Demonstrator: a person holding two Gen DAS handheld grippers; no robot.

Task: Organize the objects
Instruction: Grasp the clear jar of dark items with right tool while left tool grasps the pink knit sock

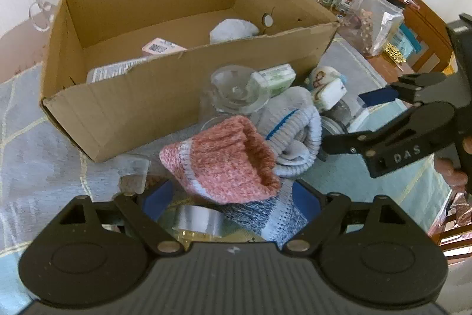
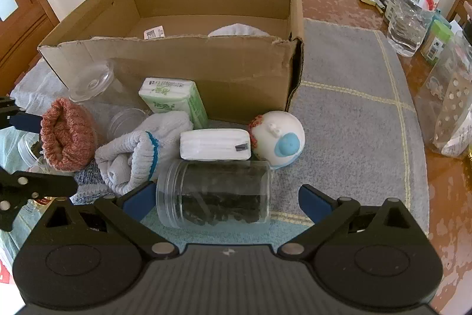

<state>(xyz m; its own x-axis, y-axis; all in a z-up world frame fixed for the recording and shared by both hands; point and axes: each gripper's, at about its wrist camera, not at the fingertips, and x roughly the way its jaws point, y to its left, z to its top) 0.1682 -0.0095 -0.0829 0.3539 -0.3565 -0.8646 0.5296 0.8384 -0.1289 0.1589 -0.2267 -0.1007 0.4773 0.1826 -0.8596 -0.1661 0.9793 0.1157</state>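
Note:
A cardboard box (image 1: 177,96) (image 2: 206,70) stands open on the grey cloth, holding a white cloth, a pink carton and a packet. In front of it lie a pink and blue sock (image 1: 224,158) (image 2: 67,135), a grey-white sock (image 1: 292,123) (image 2: 141,149), a green tissue pack (image 2: 174,99), a white pack (image 2: 215,144), a round white toy (image 2: 280,138) and a clear jar (image 2: 215,197) on its side. My left gripper (image 1: 231,198) (image 2: 44,152) is open, its fingers either side of the pink sock. My right gripper (image 2: 228,200) (image 1: 354,120) is open around the jar.
A silver tape roll (image 1: 197,219) lies under the left gripper. An upturned clear cup (image 1: 236,90) leans by the box. A water bottle (image 2: 416,5), small jars and a plastic bag (image 2: 451,108) crowd the table's right side. Wooden chairs stand behind.

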